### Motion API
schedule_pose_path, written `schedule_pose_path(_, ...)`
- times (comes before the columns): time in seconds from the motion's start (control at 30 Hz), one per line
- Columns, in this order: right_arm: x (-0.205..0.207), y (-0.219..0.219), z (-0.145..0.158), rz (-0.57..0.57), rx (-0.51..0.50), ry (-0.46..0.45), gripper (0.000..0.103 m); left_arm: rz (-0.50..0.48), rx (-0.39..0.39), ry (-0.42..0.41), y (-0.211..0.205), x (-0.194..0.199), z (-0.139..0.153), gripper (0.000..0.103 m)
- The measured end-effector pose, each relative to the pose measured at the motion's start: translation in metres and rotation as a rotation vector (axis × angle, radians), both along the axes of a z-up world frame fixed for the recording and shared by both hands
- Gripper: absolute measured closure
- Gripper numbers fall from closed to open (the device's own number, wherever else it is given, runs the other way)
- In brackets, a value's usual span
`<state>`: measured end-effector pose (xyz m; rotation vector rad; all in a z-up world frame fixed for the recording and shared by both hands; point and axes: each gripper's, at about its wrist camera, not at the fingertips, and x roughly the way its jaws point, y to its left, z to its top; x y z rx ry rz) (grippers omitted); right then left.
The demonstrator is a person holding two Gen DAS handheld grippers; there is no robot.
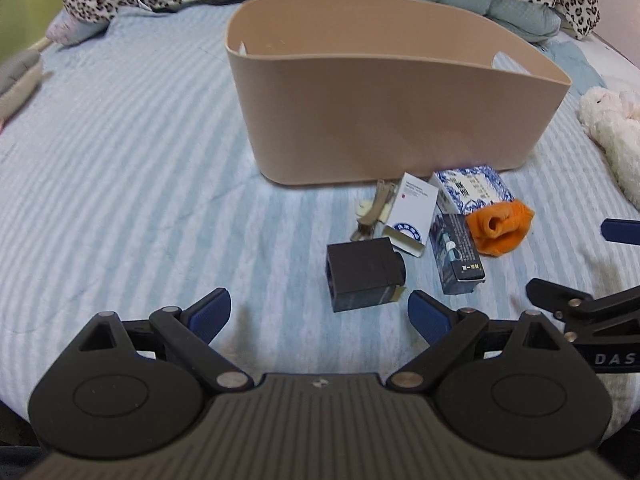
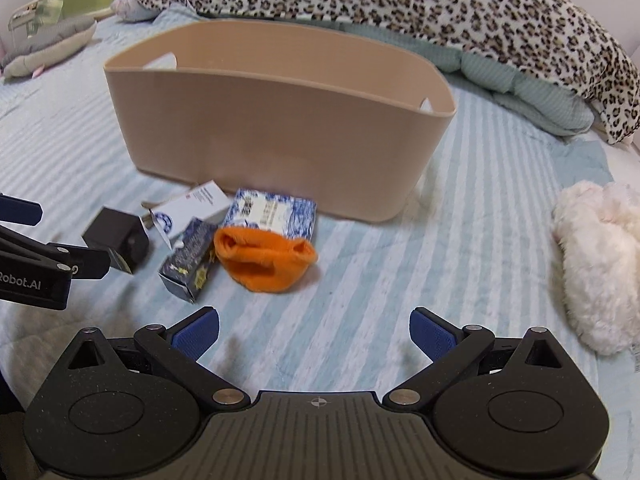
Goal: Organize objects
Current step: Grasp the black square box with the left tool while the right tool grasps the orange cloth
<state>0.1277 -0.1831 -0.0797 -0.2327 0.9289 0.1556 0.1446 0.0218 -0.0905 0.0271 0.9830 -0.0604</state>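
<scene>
A beige bin (image 1: pixel 376 120) (image 2: pixel 276 136) stands on the striped bed. In front of it lies a cluster: a black box (image 1: pixel 362 274) (image 2: pixel 118 238), a white box (image 1: pixel 412 210) (image 2: pixel 192 208), a blue-and-white patterned box (image 1: pixel 472 188) (image 2: pixel 276 212), a dark blue box (image 1: pixel 458 256) (image 2: pixel 188 260), an orange cloth (image 1: pixel 498 226) (image 2: pixel 264 260) and a metal clip (image 1: pixel 370 210). My left gripper (image 1: pixel 320 316) is open and empty, just short of the black box. My right gripper (image 2: pixel 314 332) is open and empty, short of the orange cloth.
A leopard-print blanket (image 2: pixel 440 4) and a teal quilt (image 2: pixel 520 92) lie behind the bin. A white plush toy (image 2: pixel 600 256) (image 1: pixel 612 132) lies to the right. A grey plush (image 2: pixel 48 48) lies at the far left.
</scene>
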Motion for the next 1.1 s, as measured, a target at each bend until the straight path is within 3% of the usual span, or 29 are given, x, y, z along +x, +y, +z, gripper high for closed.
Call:
schedule_pose_path(0.4,0.021,0.006,-0.029,0.003,0.012,0.011,0.000,0.022,-0.070,0.009,0.003,0.022,-0.019,0.008)
schedule_pose_path(0.73,0.032,0.022,-0.038,0.019,0.010,-0.029,0.002,0.042,-0.060,-0.020,0.003,0.027,-0.024,0.012)
schedule_pose_path(0.87,0.035,0.025,-0.041,0.025,0.029,-0.025,0.014,0.035,-0.059,-0.013,0.004,0.028,-0.025,0.020)
schedule_pose_path(0.97,0.033,0.024,-0.039,0.038,0.064,-0.020,0.029,0.011,-0.035,-0.020,0.001,0.026,-0.025,0.028)
schedule_pose_path(1.1,0.028,0.028,-0.037,0.066,0.066,-0.025,0.056,-0.011,-0.009,-0.031,-0.003,0.023,-0.022,0.055)
